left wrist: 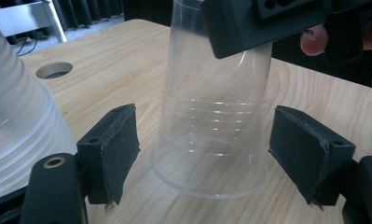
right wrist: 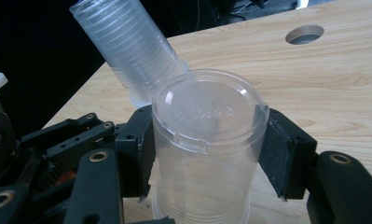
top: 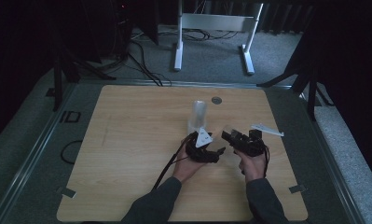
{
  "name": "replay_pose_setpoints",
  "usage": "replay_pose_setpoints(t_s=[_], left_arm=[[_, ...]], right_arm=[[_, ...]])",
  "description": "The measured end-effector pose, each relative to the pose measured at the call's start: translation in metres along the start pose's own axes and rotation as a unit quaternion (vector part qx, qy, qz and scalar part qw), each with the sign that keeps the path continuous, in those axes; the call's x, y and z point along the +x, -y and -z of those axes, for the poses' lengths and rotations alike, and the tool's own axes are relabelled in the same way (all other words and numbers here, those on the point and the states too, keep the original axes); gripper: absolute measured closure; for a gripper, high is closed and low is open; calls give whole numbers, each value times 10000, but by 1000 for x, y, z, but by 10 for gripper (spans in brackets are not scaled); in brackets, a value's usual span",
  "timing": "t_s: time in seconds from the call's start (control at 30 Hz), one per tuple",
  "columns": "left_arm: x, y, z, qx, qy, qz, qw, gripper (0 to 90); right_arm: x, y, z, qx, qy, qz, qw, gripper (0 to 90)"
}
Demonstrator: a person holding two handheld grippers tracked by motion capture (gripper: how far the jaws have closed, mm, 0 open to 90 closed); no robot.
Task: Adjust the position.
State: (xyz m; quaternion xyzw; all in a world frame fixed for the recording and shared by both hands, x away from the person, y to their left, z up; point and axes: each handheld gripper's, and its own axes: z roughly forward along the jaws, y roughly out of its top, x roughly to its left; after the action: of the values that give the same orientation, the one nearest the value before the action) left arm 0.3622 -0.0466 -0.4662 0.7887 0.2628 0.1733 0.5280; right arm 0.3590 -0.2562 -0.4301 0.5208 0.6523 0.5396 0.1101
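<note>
near edge of high view: two dark sleeves and hands, entered from the bottom. left gripper aimed rightward at a clear plastic cup; right gripper aimed leftward, clamped on the same cup.

left gripper view: black padded jaws spread apart on either side of the cup, neither pad in contact; cup inverted, wide rim down on the wooden table, ribbed band above the rim, upper part gripped by the other gripper's black jaw; a fingertip seen beside that jaw at upper right. at left edge, ribbed wall of a cup stack, just beside the near jaw.

right gripper view: jaws pressed against both sides of the cup just below its closed base, base turned up toward the camera, faint embossed lettering unreadable. other gripper's black body at lower left.

beyond the cup: stack of clear cups, shown tilted in the right gripper view, standing upright on the table in the high view, near the grippers.

farther: round grommet hole in the tabletop; white flat piece on the table to the right, identity unclear. past the table's far edge: white desk frame and cables on grey floor.
</note>
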Motion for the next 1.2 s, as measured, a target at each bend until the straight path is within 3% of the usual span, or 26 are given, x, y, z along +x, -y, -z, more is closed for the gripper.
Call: replay_pose_setpoints(t_s=[0.33, 0.77, 1.2], left_arm=[[0, 2, -4, -17, -26, 22, 10000, 236], [-1, 4, -6, -17, 71, 85, 9999, 235], [-2, 5, -8, -12, 97, 86, 9999, 235]], right_arm=[[0, 2, 0, -9, -31, -50, 10000, 418], [-8, 4, 2, -105, -319, -540, 9980, 422], [-9, 5, 2, -110, -455, -650, 9968, 425]])
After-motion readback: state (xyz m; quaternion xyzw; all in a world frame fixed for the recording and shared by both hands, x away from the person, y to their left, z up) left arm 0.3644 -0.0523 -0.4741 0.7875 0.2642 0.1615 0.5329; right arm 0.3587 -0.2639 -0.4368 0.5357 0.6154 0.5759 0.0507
